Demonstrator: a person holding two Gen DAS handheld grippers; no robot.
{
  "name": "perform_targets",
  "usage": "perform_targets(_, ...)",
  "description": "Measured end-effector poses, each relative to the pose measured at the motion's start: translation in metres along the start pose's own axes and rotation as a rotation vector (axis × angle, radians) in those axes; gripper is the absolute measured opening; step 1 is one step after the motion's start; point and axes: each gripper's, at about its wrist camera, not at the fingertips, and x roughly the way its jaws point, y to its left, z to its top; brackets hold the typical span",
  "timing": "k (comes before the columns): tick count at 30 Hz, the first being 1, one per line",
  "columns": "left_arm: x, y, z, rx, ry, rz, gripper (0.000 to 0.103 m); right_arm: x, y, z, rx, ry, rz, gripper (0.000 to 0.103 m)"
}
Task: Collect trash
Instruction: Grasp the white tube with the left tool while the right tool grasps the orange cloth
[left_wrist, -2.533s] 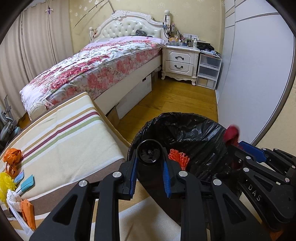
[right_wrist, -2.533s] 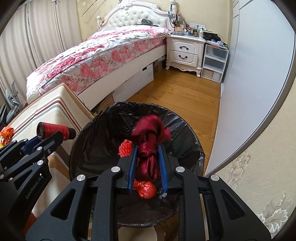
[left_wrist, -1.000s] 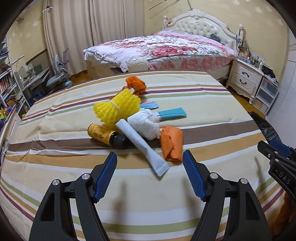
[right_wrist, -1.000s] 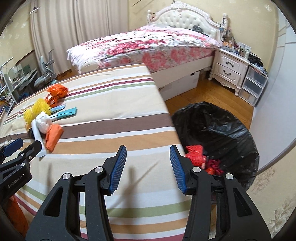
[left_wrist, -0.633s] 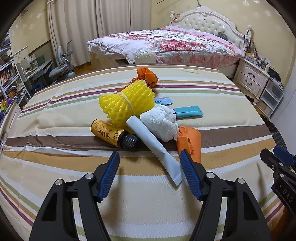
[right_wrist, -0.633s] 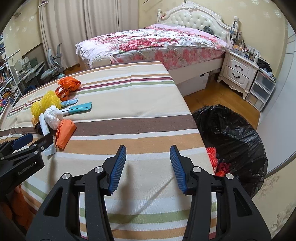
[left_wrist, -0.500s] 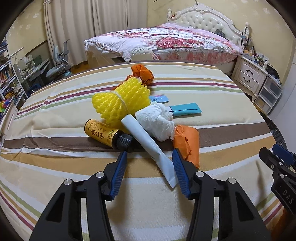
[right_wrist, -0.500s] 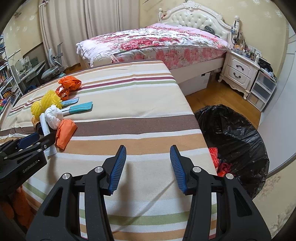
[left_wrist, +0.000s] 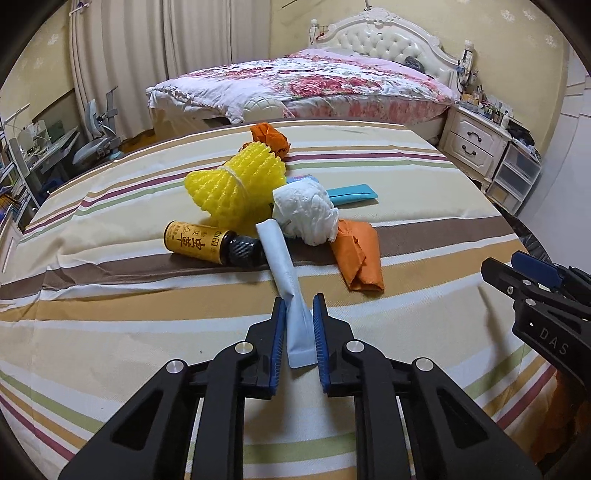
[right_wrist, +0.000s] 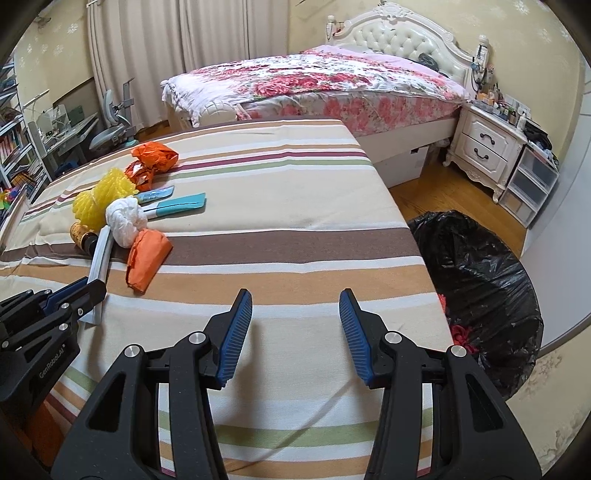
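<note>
Trash lies in a heap on the striped table (left_wrist: 110, 332). My left gripper (left_wrist: 299, 332) is shut on the near end of a pale blue tube (left_wrist: 286, 273), which still lies on the cloth. Behind it are a yellow-labelled bottle (left_wrist: 199, 242), yellow foam netting (left_wrist: 236, 184), a white crumpled tissue (left_wrist: 306, 214) and an orange wrapper (left_wrist: 360, 254). My right gripper (right_wrist: 295, 325) is open and empty above the table's near right part. The black trash bag (right_wrist: 480, 280) stands on the floor right of the table, with red scraps inside.
A teal packet (left_wrist: 351, 192) and another orange wrapper (left_wrist: 269, 136) lie at the back of the heap. A flowered bed (right_wrist: 314, 85), a white nightstand (right_wrist: 487, 147) and plastic drawers (right_wrist: 532, 184) stand behind. A desk and chair (right_wrist: 107, 129) are at the far left.
Both grippers have come from the trash bag to the table, having let go of the bottle and red cloth. My left gripper moved forward and closed on the tube. The right stayed open.
</note>
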Motion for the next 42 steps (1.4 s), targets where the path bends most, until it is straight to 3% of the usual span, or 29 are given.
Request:
perform_targets(21, -0.010, 0.046, -0.012, -0.066, 0.010, 0.005, 0.016, 0.007, 0.068, 0.012, -0.078, 0.017, 0.111, 0.048)
perform_targets(22, -0.010, 0.047, -0.013, -0.072, 0.013, 0.001, 0.017, 0.008, 0.070, 0.013, -0.078, 0.016, 0.116, 0.048)
perform_targets(25, -0.006, 0.051, -0.010, -0.094, 0.021, 0.002, 0.036, 0.009, 0.077, 0.018, -0.070, 0.014, 0.136, 0.054)
perform_targets(29, -0.004, 0.055, -0.009, -0.107, 0.020, 0.008, 0.041, 0.017, 0.086, 0.024, -0.074, 0.020, 0.148, 0.055)
perform_targets(35, -0.004, 0.059, -0.010, -0.102, 0.009, 0.016, 0.036, 0.032, 0.095, 0.024, -0.100, 0.054, 0.138, 0.055)
perform_targets(38, -0.005, 0.059, -0.011, -0.089, 0.003, 0.020, 0.025, 0.033, 0.098, 0.021, -0.129, 0.049, 0.103, 0.043)
perform_targets(40, -0.005, 0.059, -0.012, -0.084, 0.001, 0.012, 0.018, 0.032, 0.098, 0.019, -0.141, 0.046, 0.098, 0.028)
perform_targets(42, -0.006, 0.058, -0.013, -0.080, -0.002, 0.012, 0.018, 0.031, 0.095, 0.018, -0.135, 0.047, 0.104, 0.029)
